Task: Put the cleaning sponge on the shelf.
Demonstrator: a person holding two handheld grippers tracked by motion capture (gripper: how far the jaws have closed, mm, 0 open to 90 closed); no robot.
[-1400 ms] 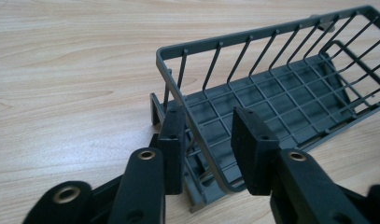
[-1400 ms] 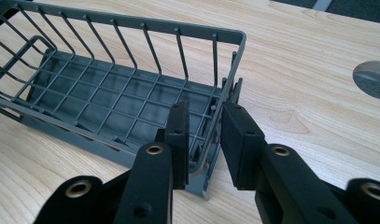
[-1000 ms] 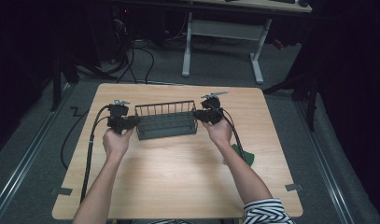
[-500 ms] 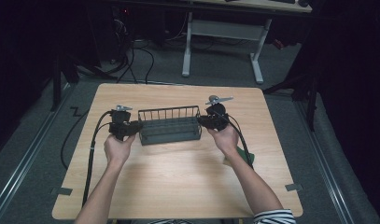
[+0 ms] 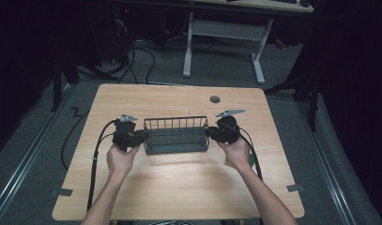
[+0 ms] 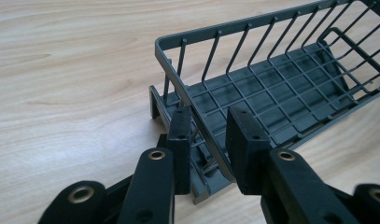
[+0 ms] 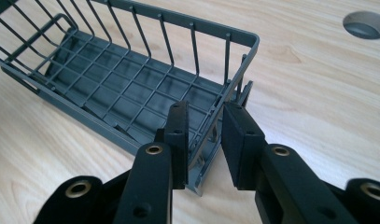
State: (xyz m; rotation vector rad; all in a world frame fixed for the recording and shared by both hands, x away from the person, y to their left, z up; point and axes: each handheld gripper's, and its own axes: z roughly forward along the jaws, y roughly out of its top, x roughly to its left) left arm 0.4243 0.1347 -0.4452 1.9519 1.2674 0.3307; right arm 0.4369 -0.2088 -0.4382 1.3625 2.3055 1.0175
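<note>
One pale wood-grain table (image 5: 179,187) carries everything, a round cable hole (image 5: 215,99) near its far edge. Mid-table sits a long dark grey wire basket (image 5: 177,136), grid floor and upright bars. The left gripper (image 6: 208,135) has its jaws apart, straddling the basket's left end rim; the right gripper (image 7: 204,135) likewise straddles the right end, jaws apart. No readable writing.
</note>
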